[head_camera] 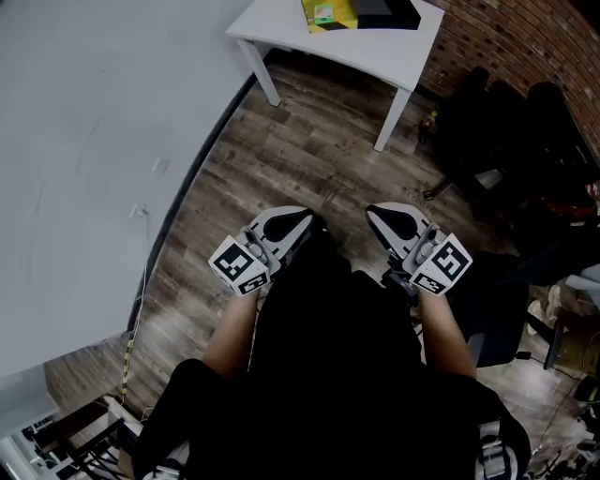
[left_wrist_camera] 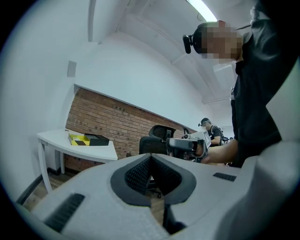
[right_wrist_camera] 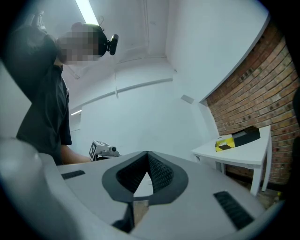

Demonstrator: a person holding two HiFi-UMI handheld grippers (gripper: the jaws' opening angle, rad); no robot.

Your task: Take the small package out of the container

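Hanging close to the person's body, the left gripper had its fingers pressed together on nothing. Well ahead of both sets of fingertips, across the wooden floor, the yellow-and-black container sat on a white table, something green showing inside it. The right gripper was likewise closed and empty, its fingertips well apart from the left's

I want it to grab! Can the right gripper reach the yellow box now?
Probably not: the right gripper hangs by the person's body; the yellow box lies on the table across the floor.
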